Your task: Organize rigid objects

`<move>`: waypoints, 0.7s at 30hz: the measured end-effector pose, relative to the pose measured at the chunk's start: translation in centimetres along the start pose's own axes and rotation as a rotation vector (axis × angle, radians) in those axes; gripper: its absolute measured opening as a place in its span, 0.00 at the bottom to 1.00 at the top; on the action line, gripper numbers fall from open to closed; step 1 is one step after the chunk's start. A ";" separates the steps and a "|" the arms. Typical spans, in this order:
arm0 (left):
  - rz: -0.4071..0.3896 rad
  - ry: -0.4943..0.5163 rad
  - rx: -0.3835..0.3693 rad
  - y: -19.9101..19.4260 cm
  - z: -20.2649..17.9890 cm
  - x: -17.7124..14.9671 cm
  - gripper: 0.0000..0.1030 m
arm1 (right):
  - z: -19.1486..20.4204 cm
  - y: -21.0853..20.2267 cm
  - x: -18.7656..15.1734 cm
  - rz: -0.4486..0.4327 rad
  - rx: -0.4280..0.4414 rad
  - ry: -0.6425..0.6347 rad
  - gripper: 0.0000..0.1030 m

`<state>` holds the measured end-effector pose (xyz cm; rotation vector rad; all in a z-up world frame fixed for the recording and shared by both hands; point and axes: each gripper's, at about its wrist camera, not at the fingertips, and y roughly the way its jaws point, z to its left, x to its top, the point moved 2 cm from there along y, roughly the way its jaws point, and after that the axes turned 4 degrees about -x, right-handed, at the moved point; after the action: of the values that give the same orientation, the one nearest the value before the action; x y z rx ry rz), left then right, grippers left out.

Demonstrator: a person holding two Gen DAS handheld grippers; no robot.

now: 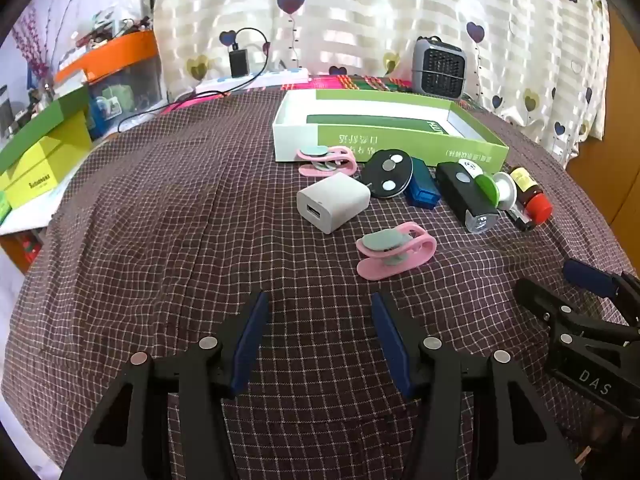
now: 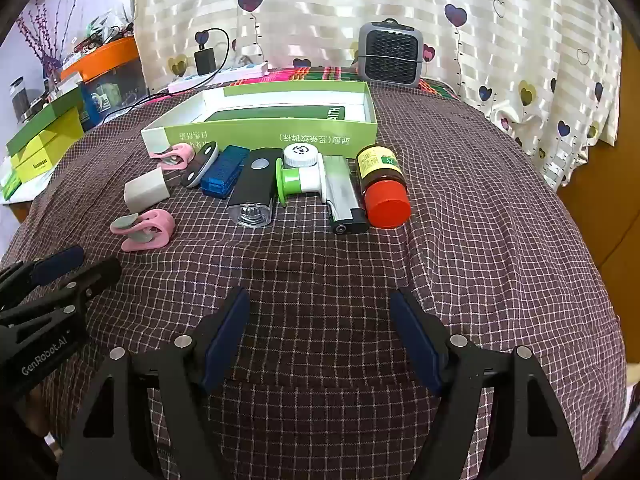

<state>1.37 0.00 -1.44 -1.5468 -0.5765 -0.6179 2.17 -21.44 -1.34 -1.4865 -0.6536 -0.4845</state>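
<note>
A row of small objects lies in front of an open green-and-white box [image 1: 384, 148] [image 2: 260, 134]. Among them are a pink clip [image 1: 394, 250] [image 2: 144, 230], a white charger cube [image 1: 332, 202] [image 2: 146, 190], a second pink clip [image 1: 326, 160] [image 2: 172, 156], a black disc [image 1: 388, 172], a blue case [image 2: 222, 174], a black flashlight [image 1: 466, 196] [image 2: 254, 192], a green-and-white spool [image 2: 298, 176], a silver lighter [image 2: 344, 200] and a red-capped bottle [image 2: 384, 188]. My left gripper [image 1: 320, 300] is open above bare cloth, short of the near pink clip. My right gripper [image 2: 320, 296] is open and holds nothing.
The checkered brown cloth [image 2: 480, 220] covers the table. A grey fan heater [image 2: 390, 56], a power strip [image 1: 256, 80] with a black plug and a heart-print curtain stand at the back. Yellow and green boxes [image 1: 44, 152] and an orange bin sit at the left.
</note>
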 end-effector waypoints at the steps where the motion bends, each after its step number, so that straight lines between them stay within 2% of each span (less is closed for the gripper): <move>1: 0.000 0.001 0.000 0.0 0.0 0.0 0.52 | 0.0 0.0 0.0 0.000 0.000 0.001 0.71; 12: 0.009 -0.038 -0.019 0.1 0.6 0.3 0.53 | 0.0 0.1 0.1 -0.001 0.003 0.002 0.71; 16: 0.020 -0.001 -0.002 0.1 0.2 0.1 0.54 | 0.0 0.0 0.1 -0.001 0.003 0.002 0.71; 21: 0.020 -0.002 0.001 0.1 0.1 0.0 0.55 | 0.0 0.0 0.1 -0.002 0.003 0.004 0.71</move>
<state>1.47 0.10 -1.50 -1.5506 -0.5625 -0.6008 2.22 -21.42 -1.29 -1.4815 -0.6526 -0.4875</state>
